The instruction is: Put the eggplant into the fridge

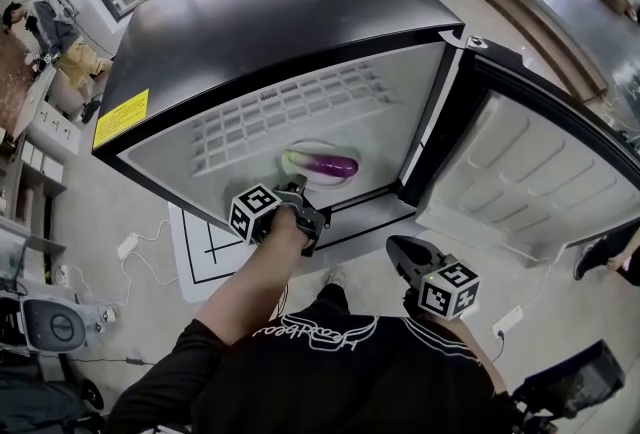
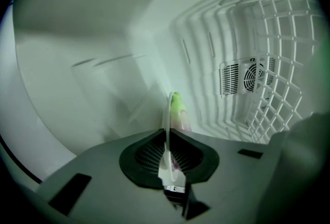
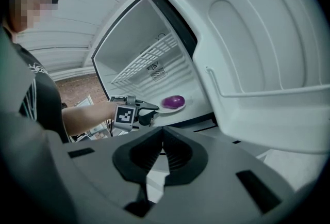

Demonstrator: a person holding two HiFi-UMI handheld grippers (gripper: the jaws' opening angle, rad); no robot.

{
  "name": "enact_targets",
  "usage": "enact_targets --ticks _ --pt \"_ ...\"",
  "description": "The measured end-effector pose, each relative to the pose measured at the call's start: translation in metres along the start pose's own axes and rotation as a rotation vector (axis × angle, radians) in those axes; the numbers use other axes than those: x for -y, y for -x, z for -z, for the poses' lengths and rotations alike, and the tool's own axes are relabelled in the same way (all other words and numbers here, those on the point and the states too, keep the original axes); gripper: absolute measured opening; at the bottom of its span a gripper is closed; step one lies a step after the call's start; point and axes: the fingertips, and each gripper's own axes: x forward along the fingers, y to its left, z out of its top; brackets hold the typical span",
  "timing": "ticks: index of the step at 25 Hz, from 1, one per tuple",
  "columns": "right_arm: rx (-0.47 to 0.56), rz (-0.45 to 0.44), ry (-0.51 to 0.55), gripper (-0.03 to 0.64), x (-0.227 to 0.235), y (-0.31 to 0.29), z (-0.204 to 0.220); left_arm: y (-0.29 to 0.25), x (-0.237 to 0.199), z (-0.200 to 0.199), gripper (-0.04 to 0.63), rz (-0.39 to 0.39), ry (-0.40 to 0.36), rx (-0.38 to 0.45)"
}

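Observation:
A purple eggplant (image 1: 332, 164) with a green stem lies on a white plate (image 1: 303, 178) on the floor of the open fridge (image 1: 250, 32). My left gripper (image 1: 299, 190) reaches into the fridge and is shut on the plate's near rim. In the left gripper view the plate (image 2: 166, 125) stands edge-on between the jaws of my left gripper (image 2: 167, 138), and the eggplant's green stem (image 2: 177, 105) shows just beyond. The right gripper view shows the eggplant (image 3: 174, 100), the plate (image 3: 175, 108) and the left gripper (image 3: 149, 111) from the side. My right gripper (image 1: 400, 250) hangs outside the fridge, shut and empty.
A white wire shelf (image 1: 290, 107) spans the fridge above the plate. A fan vent (image 2: 247, 77) sits on the back wall. The fridge door (image 1: 540, 172) stands wide open at the right, close to my right gripper (image 3: 162, 129). People sit behind the fridge.

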Motion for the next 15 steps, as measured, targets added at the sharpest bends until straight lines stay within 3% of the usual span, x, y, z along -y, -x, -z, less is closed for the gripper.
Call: enact_targets --ticks 10,15 --pt "0.003 0.013 -0.004 0.008 0.006 -0.001 -0.003 -0.004 0.0 -0.015 0.026 -0.034 -0.053 0.056" --pt "0.013 0.011 -0.006 0.008 0.006 -0.002 -0.007 -0.002 -0.007 -0.017 0.028 -0.096 -0.122 0.065"
